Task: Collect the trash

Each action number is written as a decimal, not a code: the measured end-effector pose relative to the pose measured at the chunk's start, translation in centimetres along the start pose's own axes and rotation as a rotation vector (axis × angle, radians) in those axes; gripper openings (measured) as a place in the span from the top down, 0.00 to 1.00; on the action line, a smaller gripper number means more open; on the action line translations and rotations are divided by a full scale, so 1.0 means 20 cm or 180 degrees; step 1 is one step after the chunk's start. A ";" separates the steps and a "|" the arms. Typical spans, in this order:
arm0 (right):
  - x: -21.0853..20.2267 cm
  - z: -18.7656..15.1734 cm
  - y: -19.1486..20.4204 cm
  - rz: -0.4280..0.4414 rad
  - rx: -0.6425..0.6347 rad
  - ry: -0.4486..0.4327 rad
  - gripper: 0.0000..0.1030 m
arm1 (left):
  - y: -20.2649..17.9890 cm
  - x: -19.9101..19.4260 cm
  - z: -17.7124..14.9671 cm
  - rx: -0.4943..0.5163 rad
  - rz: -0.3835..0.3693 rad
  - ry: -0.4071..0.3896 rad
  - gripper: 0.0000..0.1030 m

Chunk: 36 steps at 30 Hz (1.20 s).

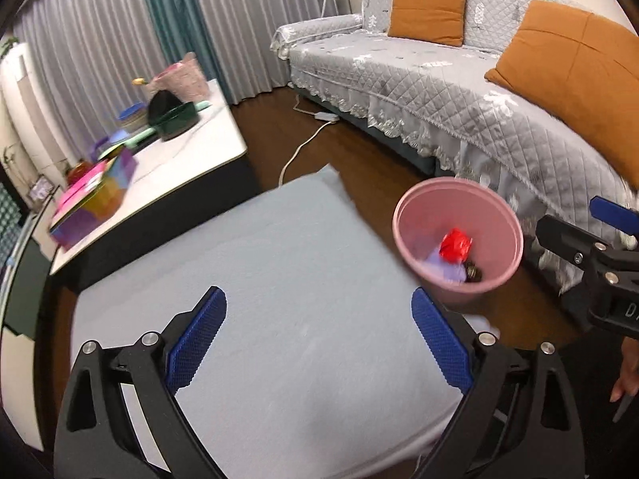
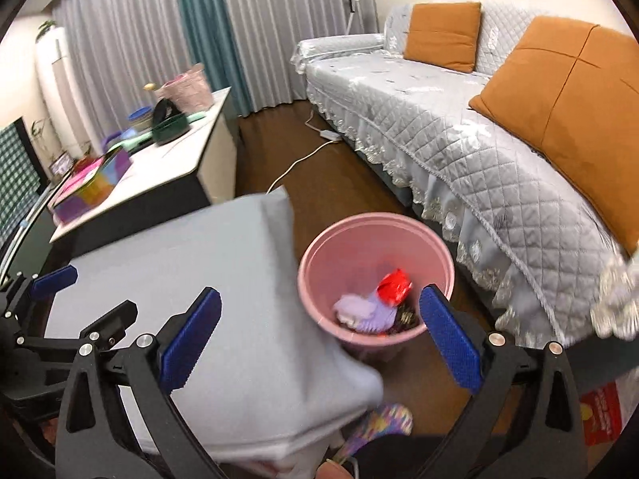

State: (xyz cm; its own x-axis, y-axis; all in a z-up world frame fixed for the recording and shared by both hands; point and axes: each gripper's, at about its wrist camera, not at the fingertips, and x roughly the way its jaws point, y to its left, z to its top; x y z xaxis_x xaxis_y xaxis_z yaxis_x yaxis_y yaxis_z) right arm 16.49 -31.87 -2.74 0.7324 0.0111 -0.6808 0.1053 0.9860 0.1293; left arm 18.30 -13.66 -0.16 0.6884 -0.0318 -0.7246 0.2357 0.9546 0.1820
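A pink bin (image 1: 459, 239) (image 2: 375, 279) stands on the dark floor between a grey-covered table (image 1: 279, 299) (image 2: 223, 303) and the sofa. Inside lie a red wrapper (image 1: 455, 245) (image 2: 395, 288), a lilac crumpled piece (image 2: 359, 309) and something dark. My left gripper (image 1: 319, 335) hangs open over the grey cloth with nothing between its fingers. My right gripper (image 2: 319, 339) is open too, above the table's corner and the bin's near rim, holding nothing. The right gripper shows at the right edge of the left wrist view (image 1: 599, 263); the left gripper shows at the left of the right wrist view (image 2: 60, 319).
A grey quilted sofa (image 1: 459, 92) (image 2: 459, 127) with orange cushions (image 1: 427, 12) runs along the right. A white side table (image 1: 191, 151) (image 2: 167, 159) carries coloured boxes, a green bowl and a pink basket. A white cable (image 1: 303, 147) lies on the floor. A patterned slipper (image 2: 379, 423) is near the table's corner.
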 end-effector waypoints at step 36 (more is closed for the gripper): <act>-0.39 -0.39 0.28 0.0000 -0.0427 -0.0077 0.05 | 0.19 -0.34 -0.52 -0.0537 0.0174 -0.0001 0.12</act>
State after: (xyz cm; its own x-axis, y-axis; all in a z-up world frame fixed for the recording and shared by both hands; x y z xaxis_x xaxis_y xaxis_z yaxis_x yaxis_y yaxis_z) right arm 6.11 -25.05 -2.43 0.7486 0.0088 -0.6630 0.0155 0.9994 0.0308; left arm 7.37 -6.68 -1.35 0.6973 0.0215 -0.7164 0.0793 0.9911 0.1069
